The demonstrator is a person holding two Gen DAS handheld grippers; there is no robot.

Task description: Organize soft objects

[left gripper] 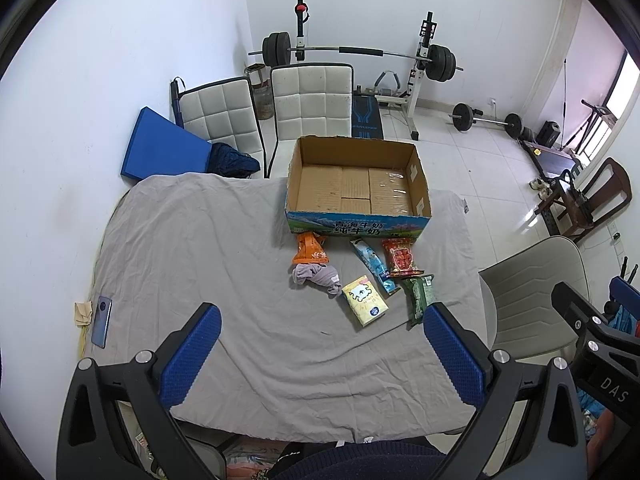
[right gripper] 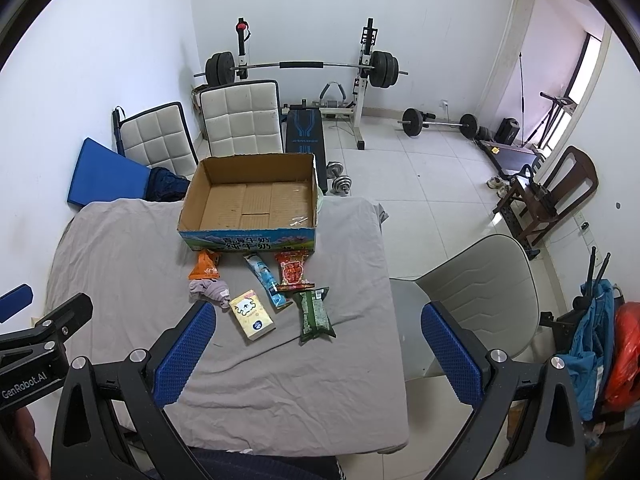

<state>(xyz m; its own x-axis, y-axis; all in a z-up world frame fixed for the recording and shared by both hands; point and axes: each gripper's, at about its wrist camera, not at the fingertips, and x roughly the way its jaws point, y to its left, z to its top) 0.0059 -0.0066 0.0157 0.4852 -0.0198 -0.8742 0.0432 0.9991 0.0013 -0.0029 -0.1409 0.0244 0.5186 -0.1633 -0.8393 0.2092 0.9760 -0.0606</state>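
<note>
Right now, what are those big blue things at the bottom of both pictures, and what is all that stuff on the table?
Those are blue-padded fingers of two hand-held grabbing tools. A person holds one in each hand, and each tool carries a camera. One picture looks past the left gripper, the other past the right gripper. Both are open and hold nothing. On the grey cloth-covered table stands an open cardboard box, empty. In front of it lie an orange snack bag, a crumpled purple cloth, a yellow tissue packet, a blue pouch, a red snack bag and a green packet.

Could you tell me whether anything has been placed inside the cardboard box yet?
No, the cardboard box shows only its bare bottom flaps.
</note>
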